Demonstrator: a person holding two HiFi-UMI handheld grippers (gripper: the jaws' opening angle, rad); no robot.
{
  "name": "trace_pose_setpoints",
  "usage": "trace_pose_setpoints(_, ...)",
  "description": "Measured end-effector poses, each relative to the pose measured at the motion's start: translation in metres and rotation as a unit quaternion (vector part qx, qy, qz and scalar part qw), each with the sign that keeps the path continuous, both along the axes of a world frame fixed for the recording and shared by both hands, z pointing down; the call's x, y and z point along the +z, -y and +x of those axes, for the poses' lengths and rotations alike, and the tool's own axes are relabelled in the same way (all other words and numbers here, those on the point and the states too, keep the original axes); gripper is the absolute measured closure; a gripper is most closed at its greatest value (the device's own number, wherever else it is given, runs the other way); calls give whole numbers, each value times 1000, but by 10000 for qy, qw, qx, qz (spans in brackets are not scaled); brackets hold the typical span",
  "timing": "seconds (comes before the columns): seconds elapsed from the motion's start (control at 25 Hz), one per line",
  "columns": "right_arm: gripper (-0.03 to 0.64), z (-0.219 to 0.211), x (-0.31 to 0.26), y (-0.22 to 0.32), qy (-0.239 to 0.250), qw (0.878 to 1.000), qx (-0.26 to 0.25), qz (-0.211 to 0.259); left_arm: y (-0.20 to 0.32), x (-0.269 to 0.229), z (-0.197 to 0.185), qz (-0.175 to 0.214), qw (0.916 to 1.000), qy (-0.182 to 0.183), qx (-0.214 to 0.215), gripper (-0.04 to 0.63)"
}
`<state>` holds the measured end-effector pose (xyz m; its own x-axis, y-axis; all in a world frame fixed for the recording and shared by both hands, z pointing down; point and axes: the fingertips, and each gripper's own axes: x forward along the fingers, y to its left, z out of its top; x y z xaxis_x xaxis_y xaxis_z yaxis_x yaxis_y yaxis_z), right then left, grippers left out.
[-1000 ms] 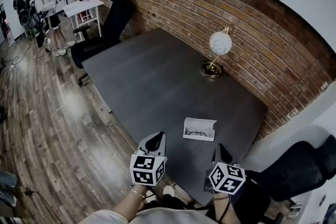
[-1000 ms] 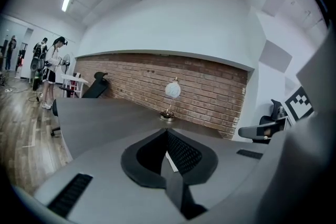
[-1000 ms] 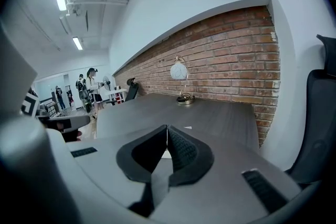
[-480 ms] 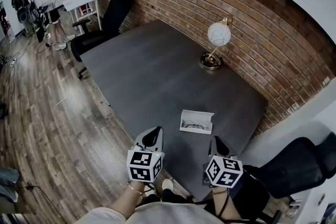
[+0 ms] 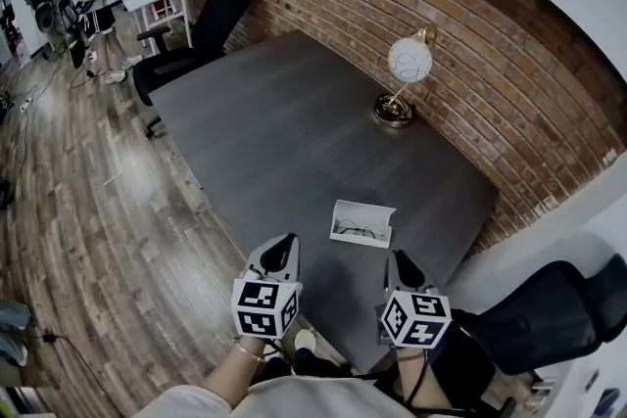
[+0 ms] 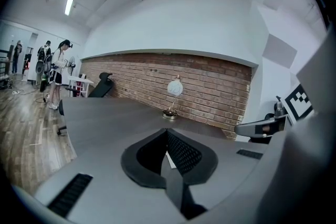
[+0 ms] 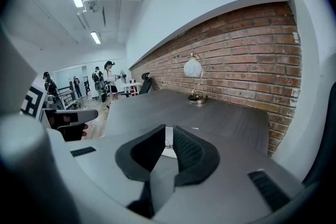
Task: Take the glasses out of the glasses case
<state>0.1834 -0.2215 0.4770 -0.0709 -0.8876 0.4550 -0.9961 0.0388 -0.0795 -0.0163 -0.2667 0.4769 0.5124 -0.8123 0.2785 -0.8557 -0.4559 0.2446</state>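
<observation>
Left gripper [image 5: 282, 255] hovers over the near edge of the table [image 5: 284, 132], jaws pressed together on nothing. Right gripper [image 5: 402, 267] hangs beside it, jaws seemingly a slit apart, empty. Just beyond the 2, near that edge, lies the open white glasses case [image 5: 378, 213], glasses [image 5: 355, 231] inside.

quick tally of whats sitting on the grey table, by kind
glasses case: 1
glasses: 1
desk lamp: 1
total: 3
</observation>
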Motion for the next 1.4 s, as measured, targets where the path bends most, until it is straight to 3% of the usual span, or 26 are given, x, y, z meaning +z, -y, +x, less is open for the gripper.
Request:
trace_pose_setpoints(0.16, 577, 1, 2, 3, -95, 9997, -214, -89, 0, 2, 1, -21, 10000, -2, -57, 578)
trace_pose_setpoints(0.28, 518, 2, 6, 5, -212, 9990, -347, -186, -1, 5, 0, -53, 9999, 16, -94, 578)
trace_pose_setpoints(0.56, 517, 1, 15, 16, -503, 9940, -896, -365, -2, 12, -5, -128, 9997, 122, -179, 578)
trace_pose_setpoints(0.76, 518, 0, 22, 27, -675, 9857, -1457, -506, 1, 17, -10, -177, 9992, 249, -240, 578)
trace_pose_setpoints(1.04, 518, 5, 37, 37, -902, 9766, -1806, -734, 4, 25, -14, -266, 9986, 355, -294, 578)
trace_pose_setpoints(1.4, 518, 0, 63, 49, -1147, 9549, -2536, -1038, 8, 41, -6, -443, 9978, 420, -261, 578)
